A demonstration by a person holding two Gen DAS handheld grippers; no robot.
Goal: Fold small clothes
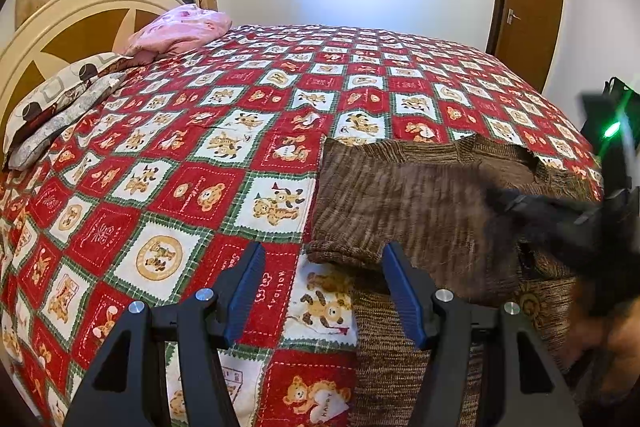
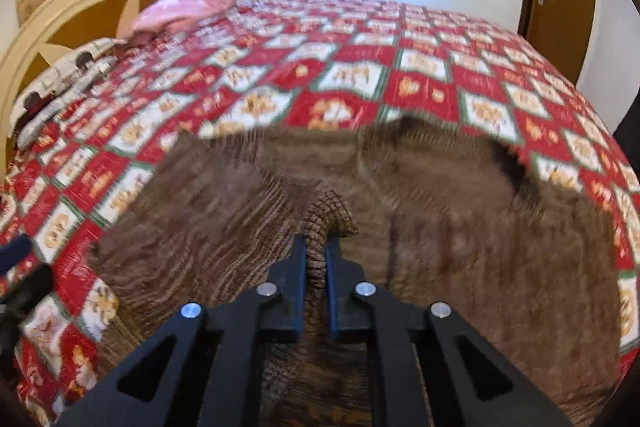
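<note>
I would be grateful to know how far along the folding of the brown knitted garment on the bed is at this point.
Done: part of the brown knitted garment already lies doubled over itself on the patchwork bedspread.
In hand: the right gripper is shut on a bunched fold of the knit, while the left gripper is open and holds nothing.
Left: the pinched fold is not yet laid down, and the garment is still loose, not a tidy bundle.

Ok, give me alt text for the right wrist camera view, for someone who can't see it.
The right gripper is shut on a bunched fold of a brown knitted garment lying on a bed with a red, white and green teddy-bear quilt. Pillows and a cream headboard sit far left.
</note>
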